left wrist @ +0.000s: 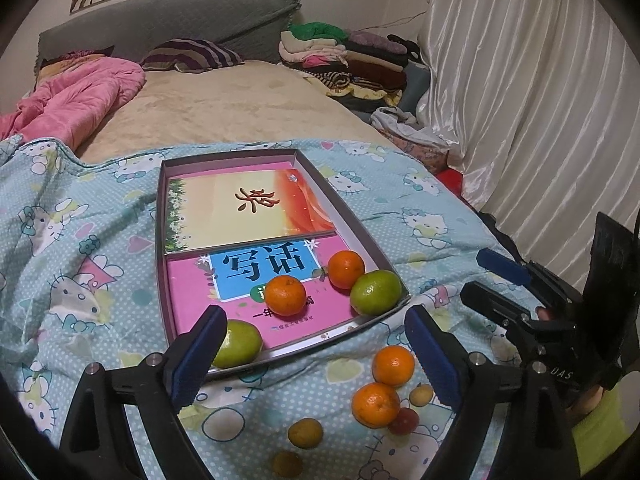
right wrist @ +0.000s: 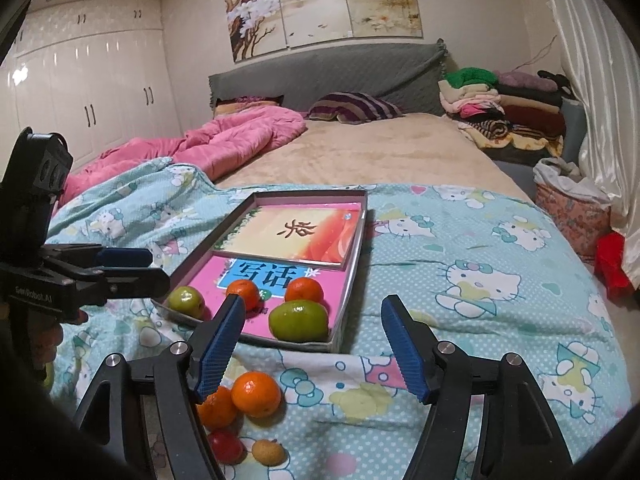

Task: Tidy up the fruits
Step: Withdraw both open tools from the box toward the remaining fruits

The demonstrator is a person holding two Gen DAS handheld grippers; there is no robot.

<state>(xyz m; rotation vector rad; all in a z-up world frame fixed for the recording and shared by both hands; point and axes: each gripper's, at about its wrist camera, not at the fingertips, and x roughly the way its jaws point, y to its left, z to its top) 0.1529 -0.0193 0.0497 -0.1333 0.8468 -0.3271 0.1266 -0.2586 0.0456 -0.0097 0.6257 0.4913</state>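
A shallow grey box (left wrist: pixel 352 216) (right wrist: pixel 356 256) lies on the Hello Kitty quilt with two books inside. In it sit two oranges (left wrist: pixel 285 295) (left wrist: pixel 345 269) and two green fruits (left wrist: pixel 376 292) (left wrist: pixel 240 343). On the quilt in front lie two more oranges (left wrist: pixel 393 365) (left wrist: pixel 375 405), a red fruit (left wrist: pixel 404 421) and small yellow fruits (left wrist: pixel 305 433). My left gripper (left wrist: pixel 316 356) is open and empty over the box's near edge. My right gripper (right wrist: pixel 312 344) is open and empty, just right of the loose oranges (right wrist: pixel 256 394).
The quilt (left wrist: pixel 80 240) covers the near end of a bed. A pink duvet (right wrist: pixel 224 140) lies at far left, folded clothes (right wrist: pixel 500 108) at far right. White curtains (left wrist: pixel 520 80) hang on the right. A basket (right wrist: pixel 572 208) stands beside the bed.
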